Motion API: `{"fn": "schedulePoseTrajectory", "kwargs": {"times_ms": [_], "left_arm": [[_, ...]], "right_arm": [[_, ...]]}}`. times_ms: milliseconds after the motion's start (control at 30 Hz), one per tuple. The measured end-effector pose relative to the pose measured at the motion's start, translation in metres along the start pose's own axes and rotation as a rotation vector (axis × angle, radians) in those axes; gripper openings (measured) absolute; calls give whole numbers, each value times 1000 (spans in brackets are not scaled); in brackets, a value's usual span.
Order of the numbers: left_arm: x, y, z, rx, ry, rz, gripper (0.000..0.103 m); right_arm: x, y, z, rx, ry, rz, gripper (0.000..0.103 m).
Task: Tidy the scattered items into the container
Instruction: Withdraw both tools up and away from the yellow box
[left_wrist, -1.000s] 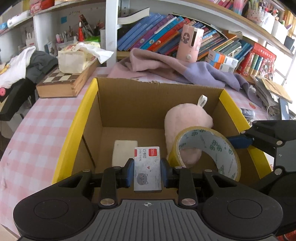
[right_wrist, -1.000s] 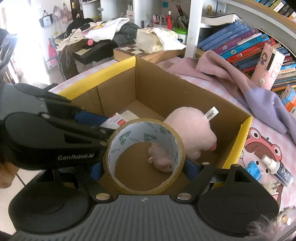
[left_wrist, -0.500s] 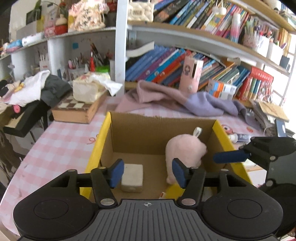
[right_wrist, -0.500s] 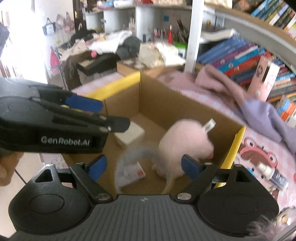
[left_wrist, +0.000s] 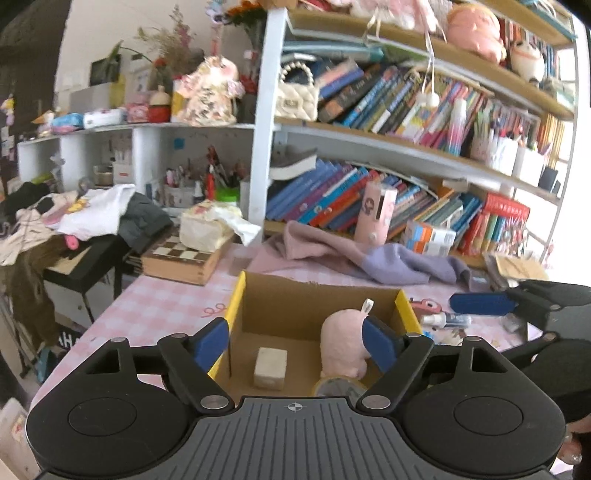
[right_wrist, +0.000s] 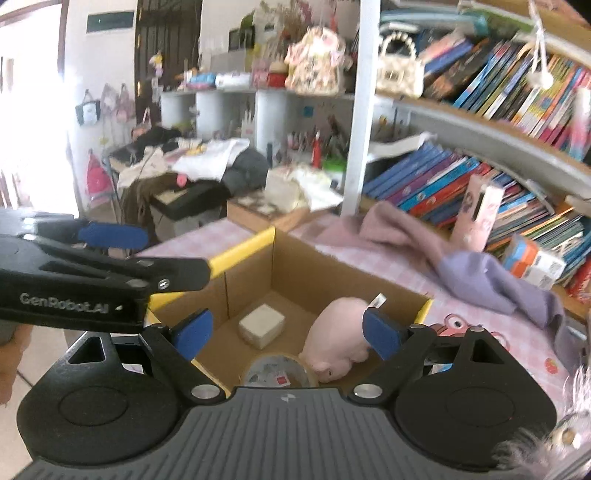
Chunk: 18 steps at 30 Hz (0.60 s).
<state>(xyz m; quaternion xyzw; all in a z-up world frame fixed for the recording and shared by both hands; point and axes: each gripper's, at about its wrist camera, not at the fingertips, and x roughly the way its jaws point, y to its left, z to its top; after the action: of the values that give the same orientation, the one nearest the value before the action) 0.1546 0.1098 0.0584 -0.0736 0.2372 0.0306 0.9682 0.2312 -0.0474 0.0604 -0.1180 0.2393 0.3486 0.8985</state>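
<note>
Both have let go since a second ago: tape roll (right_wrist: 279, 369) and small card box now lie in the cardboard box (left_wrist: 314, 295) beside the pink plush (left_wrist: 343, 341). Left hand-held gripper (left_wrist: 295, 341) is opening, empty; right hand-held gripper (right_wrist: 286, 332) stands wide, empty.

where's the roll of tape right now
The roll of tape lies in the cardboard box, at its near edge in both views, touching the pink plush toy.

Both tools share one build. The left gripper (left_wrist: 295, 345) has a ribbed grey housing with a small crosshair mark, glossy black linkage arms with round discs, silver screws at the pivots and blue finger pads (left_wrist: 208, 345). The right gripper (right_wrist: 286, 334) looks identical; white "GenRobot.AI" lettering marks the left one's side.
</note>
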Motion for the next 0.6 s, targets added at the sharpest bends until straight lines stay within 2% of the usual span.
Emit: {"fn": "schedulePoseTrajectory", "kwargs": {"times_ms": [267,600], "left_arm": [[-55,0,-12,-8,-49,13,90],[-95,-18,-51,59,-20,-4,92]], "right_arm": [[-58,23,-12,40,-93,-68,88],[-111,45,-61,107,-67,-169,88]]}}
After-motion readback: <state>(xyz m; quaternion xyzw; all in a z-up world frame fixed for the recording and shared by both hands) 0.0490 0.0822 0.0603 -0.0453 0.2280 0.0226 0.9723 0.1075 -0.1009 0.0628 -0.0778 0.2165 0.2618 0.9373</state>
